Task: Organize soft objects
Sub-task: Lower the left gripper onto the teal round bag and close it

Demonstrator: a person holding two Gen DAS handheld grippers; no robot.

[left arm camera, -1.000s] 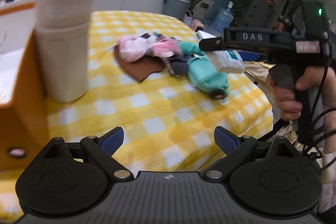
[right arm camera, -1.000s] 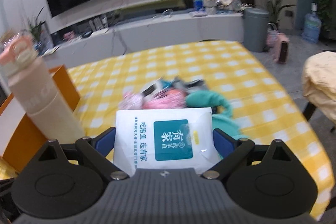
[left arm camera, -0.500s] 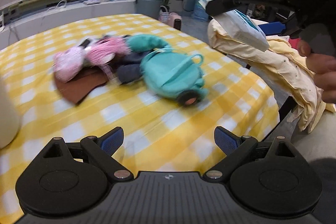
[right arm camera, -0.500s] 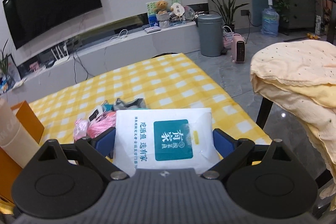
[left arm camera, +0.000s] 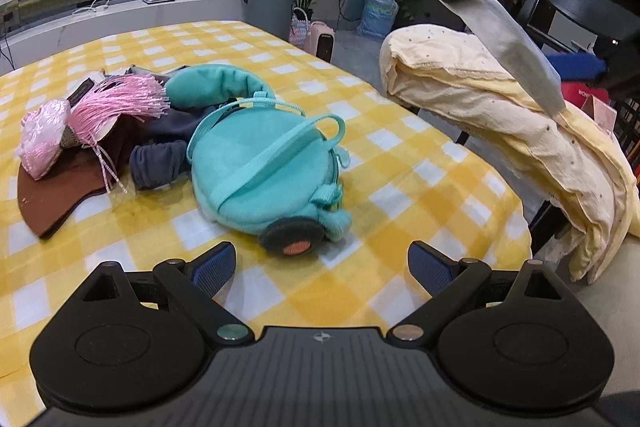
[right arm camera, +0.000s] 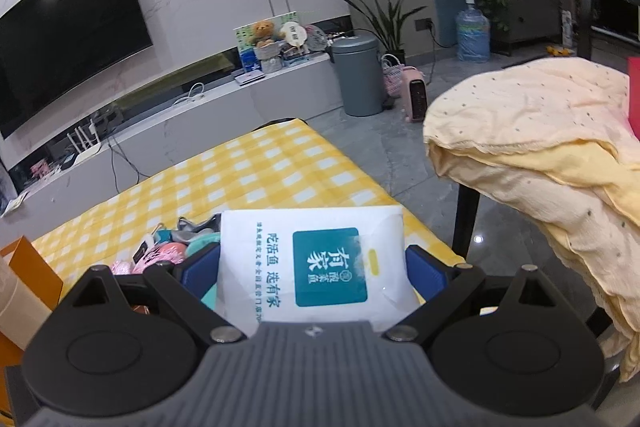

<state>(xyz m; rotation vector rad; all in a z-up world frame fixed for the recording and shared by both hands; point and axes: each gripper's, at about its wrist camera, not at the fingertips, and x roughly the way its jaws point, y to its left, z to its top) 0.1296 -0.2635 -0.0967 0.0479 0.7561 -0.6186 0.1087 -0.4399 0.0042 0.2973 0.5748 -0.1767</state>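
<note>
A heap of soft things lies on the yellow checked table (left arm camera: 404, 163): a teal plush bag (left arm camera: 272, 179), a pink tassel bundle (left arm camera: 120, 103), a pink pouch (left arm camera: 40, 135), a brown cloth (left arm camera: 52, 195) and a dark grey cloth (left arm camera: 160, 163). My left gripper (left arm camera: 322, 267) hovers open just in front of the teal bag, with nothing between its fingers. My right gripper (right arm camera: 312, 267) is shut on a white bag (right arm camera: 320, 267) with a teal label, held above the table's right edge. In the left wrist view the white bag (left arm camera: 512, 43) hangs at upper right.
A pale yellow blanket (right arm camera: 540, 147) is draped over a chair to the right of the table (right arm camera: 260, 179). An orange box (right arm camera: 28, 267) stands at the left. A grey bin (right arm camera: 358, 79) and a pink heater (right arm camera: 416, 99) stand on the floor beyond.
Both grippers have swung to the right. The right one rose with the white bag, away from the heap and towards the blanket. The cup and orange box left the left wrist view.
</note>
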